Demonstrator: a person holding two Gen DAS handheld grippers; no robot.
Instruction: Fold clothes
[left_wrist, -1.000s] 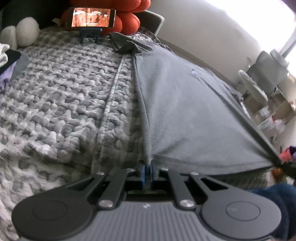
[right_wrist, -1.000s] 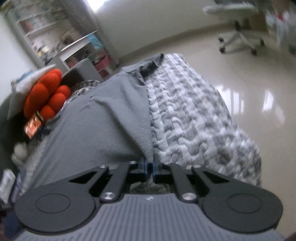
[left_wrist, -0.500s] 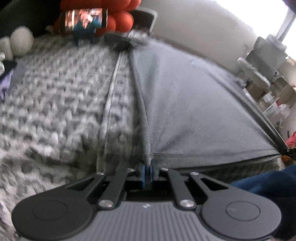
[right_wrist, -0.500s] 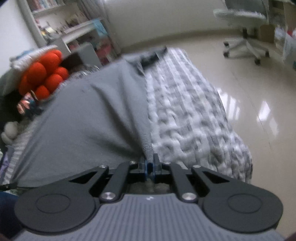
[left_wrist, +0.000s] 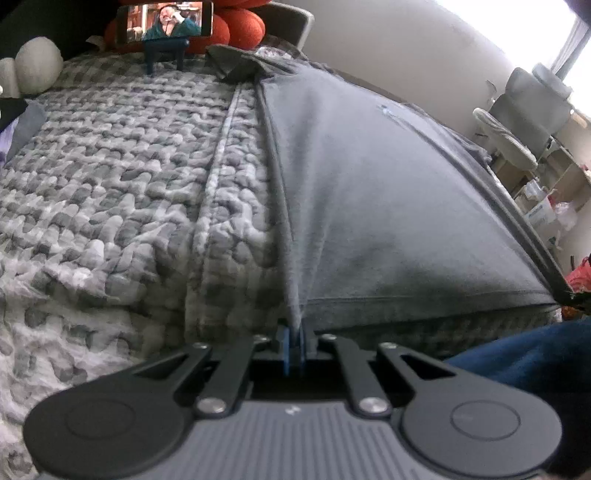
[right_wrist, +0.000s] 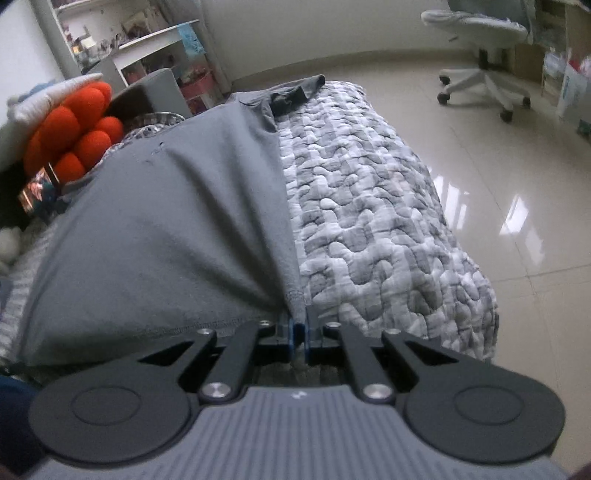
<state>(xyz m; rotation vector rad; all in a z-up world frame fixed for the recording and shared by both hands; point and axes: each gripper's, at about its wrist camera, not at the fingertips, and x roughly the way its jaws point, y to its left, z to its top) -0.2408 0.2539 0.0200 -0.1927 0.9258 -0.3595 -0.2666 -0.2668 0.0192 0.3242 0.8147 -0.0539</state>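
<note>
The left hand-held gripper (left_wrist: 294, 332) and right hand-held gripper (right_wrist: 299, 325) each clench a hem corner of the grey shirt (left_wrist: 388, 206), stretched taut over the bed (left_wrist: 110, 177), collar at its far edge.

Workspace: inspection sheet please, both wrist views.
Surface: bed under a grey-white quilted blanket, wrinkled.
Job's things: grey T-shirt spread lengthwise, hem end lifted and taut, collar end lying at the far end.
Clutter: phone on a stand, screen lit; orange cushion; white plush.
Grippers: left gripper shut on one hem corner; right gripper shut on the other.
Cables: nothing seen.
Surroundings: office chair, shelves, glossy tile floor.
</note>
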